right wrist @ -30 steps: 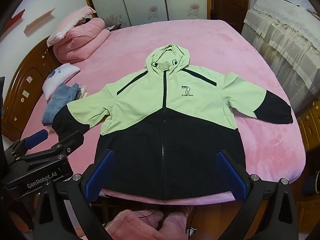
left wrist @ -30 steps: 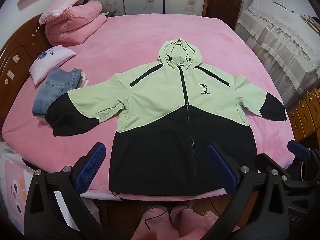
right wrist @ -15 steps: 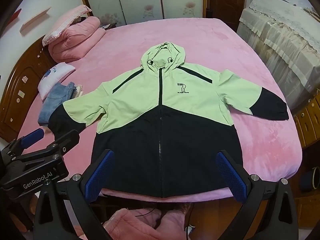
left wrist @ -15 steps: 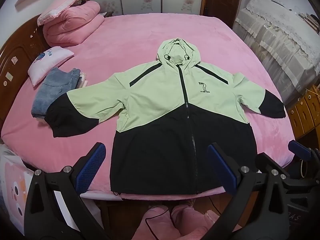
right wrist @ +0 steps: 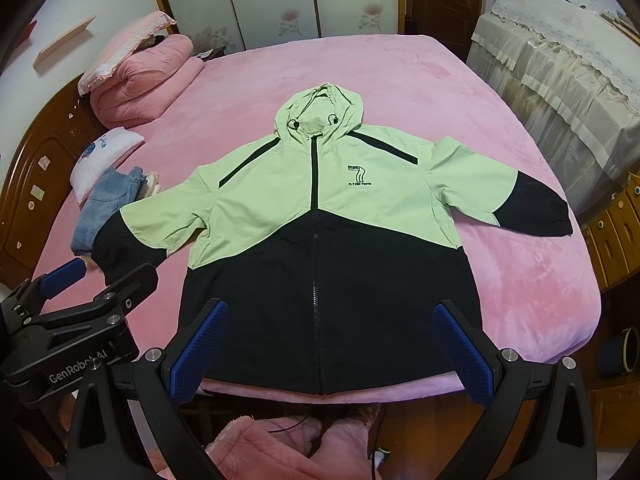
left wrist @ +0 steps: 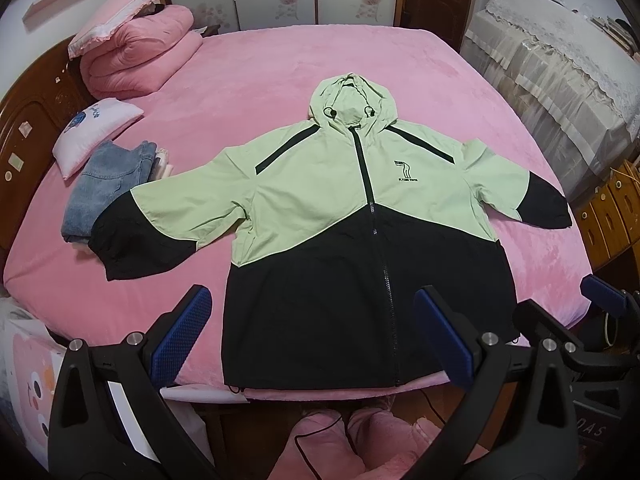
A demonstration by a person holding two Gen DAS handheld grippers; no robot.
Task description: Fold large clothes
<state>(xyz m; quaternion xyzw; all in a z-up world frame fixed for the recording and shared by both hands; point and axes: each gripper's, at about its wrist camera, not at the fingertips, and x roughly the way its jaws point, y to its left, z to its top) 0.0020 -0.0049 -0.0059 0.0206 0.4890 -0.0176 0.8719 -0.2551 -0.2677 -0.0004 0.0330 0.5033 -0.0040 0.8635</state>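
Hooded jacket (left wrist: 320, 216): pale green upper, black lower body and cuffs, zipped, laid flat face-up with sleeves spread on pink bed (left wrist: 280, 64). Left hand-held gripper (left wrist: 316, 336) and right hand-held gripper (right wrist: 328, 348): held agape above hem, nothing gripped.

bare bed (left wrist: 280, 80) beyond jacket (left wrist: 320, 200), jeans (left wrist: 108, 184) left

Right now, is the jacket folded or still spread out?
Spread flat: the jacket lies face up on the bed, zipped, both sleeves out sideways, no fold made.
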